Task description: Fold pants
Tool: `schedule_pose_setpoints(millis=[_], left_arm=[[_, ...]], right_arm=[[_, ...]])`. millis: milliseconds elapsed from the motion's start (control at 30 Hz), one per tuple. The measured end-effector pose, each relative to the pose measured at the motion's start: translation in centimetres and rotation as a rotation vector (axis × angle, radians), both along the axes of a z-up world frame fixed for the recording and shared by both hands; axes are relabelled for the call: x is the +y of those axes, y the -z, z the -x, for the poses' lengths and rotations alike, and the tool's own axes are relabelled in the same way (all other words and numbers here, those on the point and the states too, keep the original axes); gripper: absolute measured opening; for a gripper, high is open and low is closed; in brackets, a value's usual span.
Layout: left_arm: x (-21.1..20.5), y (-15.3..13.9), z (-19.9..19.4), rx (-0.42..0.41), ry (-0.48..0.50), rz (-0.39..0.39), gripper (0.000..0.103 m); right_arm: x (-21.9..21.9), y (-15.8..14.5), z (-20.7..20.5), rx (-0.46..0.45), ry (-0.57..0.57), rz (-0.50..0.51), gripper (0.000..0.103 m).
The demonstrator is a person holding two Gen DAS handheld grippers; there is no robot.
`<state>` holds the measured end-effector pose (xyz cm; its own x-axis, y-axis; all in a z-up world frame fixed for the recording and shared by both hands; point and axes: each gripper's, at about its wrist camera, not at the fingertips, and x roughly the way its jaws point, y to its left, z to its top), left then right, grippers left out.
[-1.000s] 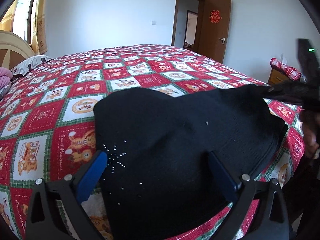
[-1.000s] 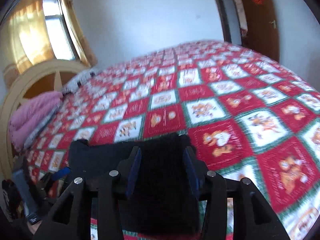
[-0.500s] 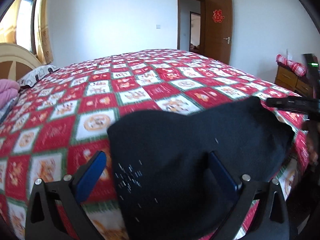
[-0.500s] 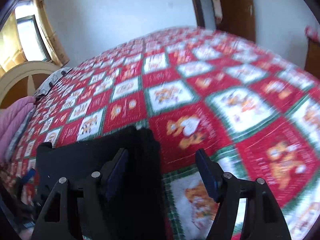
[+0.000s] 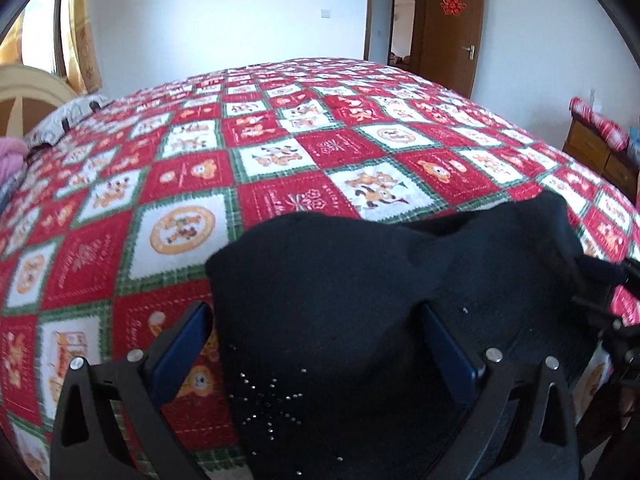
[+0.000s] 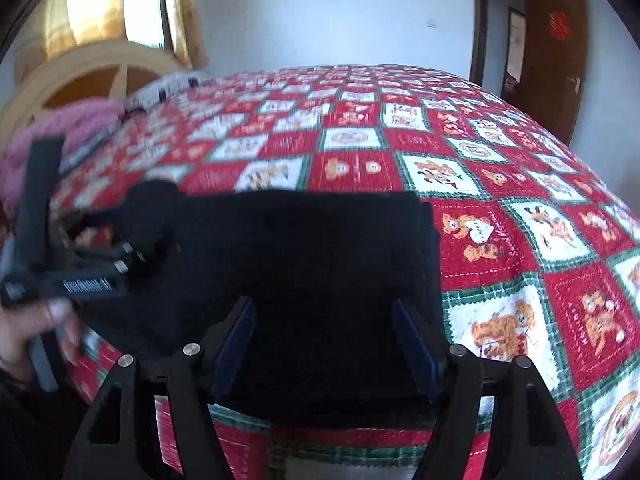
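Black pants (image 5: 360, 280) lie folded into a compact pile on the near edge of the bed, with a small studded pattern (image 5: 272, 404) on top. They also show in the right wrist view (image 6: 320, 248). My left gripper (image 5: 316, 332) is open, its blue pads on either side of the pile's left part, holding nothing. My right gripper (image 6: 324, 340) is open over the pile's right part, holding nothing. The left gripper also shows at the left of the right wrist view (image 6: 120, 256).
The bed wears a red, white and green checked quilt (image 5: 280, 140). A wooden headboard (image 6: 80, 76) and pink bedding (image 6: 60, 128) are at the far left. A wooden dresser (image 5: 596, 152) stands at the right, an open brown door (image 5: 452, 24) behind.
My right gripper has opened and let go of the pants, then drawn back. The pants have settled flatter on the bed. My left gripper stays open over the pile.
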<state>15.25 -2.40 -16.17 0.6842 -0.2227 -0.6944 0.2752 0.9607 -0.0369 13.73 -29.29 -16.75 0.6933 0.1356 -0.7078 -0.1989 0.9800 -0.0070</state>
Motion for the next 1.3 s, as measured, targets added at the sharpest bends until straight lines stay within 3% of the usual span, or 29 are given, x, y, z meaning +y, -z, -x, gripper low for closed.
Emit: schedule_pose_setpoints(millis=[133,233,367,567,833,1000,1100,1167,1233,1300], left_arm=[[0.3,-0.2,0.3,0.003,-0.005,0.021,0.103],[0.5,-0.4,0.9,-0.012,0.001,0.016,0.103],[1.9,-0.1,1.7,-0.004,0.005,0.1,0.103],[3.7,0.2,2.2,-0.015,-0.013,0.209,0.103],[2.9,0.6,1.9,-0.016,0.015,0.22,0.103],[1.5,0.8,2.0,0.014,0.113,0.261,0.103],[0.9,0.8,2.2,0.008,0.119,0.229,0.103],[1.3,0.7,2.2,0.012,0.109,0.256,0.097],[2.2,0.5,2.0,0.011,0.082,0.299,0.063],[3.0,0.7,1.6,0.044,0.108,0.388,0.039]], right_arm=[[-0.1,0.0,0.4,-0.005,-0.004,-0.003,0.071],[-1.2,-1.0,0.9,-0.04,-0.014,-0.089,0.071],[-3.9,-2.5,1.2,-0.112,0.062,-0.147,0.071],[-8.0,-1.0,-0.4,-0.018,0.146,-0.26,0.071],[-8.6,1.1,-1.6,0.052,0.119,-0.354,0.071],[-8.3,1.3,-1.7,0.077,0.073,-0.435,0.071],[-7.4,1.7,-1.9,0.096,0.068,-0.408,0.068],[-7.8,1.8,-1.9,0.1,0.079,-0.428,0.052],[-8.8,1.7,-1.8,0.103,0.084,-0.481,0.033],[-9.5,1.8,-1.5,0.113,0.075,-0.561,0.029]])
